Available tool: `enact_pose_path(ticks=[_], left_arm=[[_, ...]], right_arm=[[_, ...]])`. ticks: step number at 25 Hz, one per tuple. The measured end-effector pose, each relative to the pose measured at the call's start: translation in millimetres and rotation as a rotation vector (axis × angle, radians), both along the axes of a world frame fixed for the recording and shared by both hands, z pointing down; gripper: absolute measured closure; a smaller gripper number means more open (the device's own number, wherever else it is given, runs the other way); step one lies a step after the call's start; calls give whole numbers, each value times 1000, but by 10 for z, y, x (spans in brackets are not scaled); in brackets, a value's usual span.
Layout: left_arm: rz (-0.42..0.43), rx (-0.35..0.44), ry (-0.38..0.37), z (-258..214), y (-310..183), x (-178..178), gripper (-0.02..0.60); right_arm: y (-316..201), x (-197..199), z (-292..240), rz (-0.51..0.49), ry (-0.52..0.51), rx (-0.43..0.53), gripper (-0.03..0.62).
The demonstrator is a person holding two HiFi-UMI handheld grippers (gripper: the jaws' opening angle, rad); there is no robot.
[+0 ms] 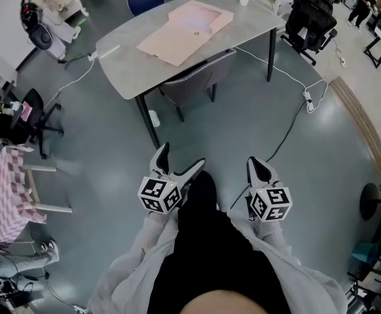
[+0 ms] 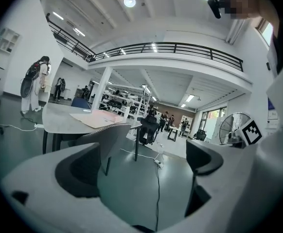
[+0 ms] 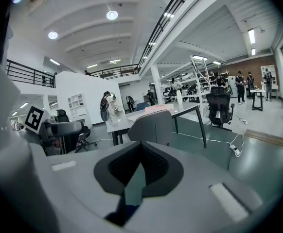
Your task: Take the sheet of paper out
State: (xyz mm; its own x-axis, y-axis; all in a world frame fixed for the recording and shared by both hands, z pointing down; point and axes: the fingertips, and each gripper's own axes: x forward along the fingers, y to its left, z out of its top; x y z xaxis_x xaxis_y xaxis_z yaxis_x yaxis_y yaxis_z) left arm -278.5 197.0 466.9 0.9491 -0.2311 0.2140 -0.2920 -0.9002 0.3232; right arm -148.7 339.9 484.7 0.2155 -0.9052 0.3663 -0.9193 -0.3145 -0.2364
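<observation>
A flat pale pink sheet of paper or card (image 1: 184, 31) lies on the grey rounded table (image 1: 128, 67), far from both grippers. A grey chair (image 1: 200, 76) is tucked under the table. The left gripper (image 1: 181, 157) has its jaws wide apart, holding nothing. The right gripper (image 1: 254, 165) has its jaws closed together, also holding nothing.

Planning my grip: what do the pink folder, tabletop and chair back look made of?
Folder: likely matte card, flat with creased flaps. Tabletop: smooth grey laminate or stone-look, faintly mottled. Chair back: apparently dull grey fabric, pale dotted trim along its edge.
</observation>
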Motion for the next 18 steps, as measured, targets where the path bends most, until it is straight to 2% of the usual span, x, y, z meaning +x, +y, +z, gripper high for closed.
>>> enact_pose_path(ticks=[10,18], left_arm=[[18,-18,-8,90,-17,178,41],[30,-11,3,12,-325,591,41]], right_arm=[[-26,119,58,17,-22,8,585],[-364,450,8,15,-20,23,585]])
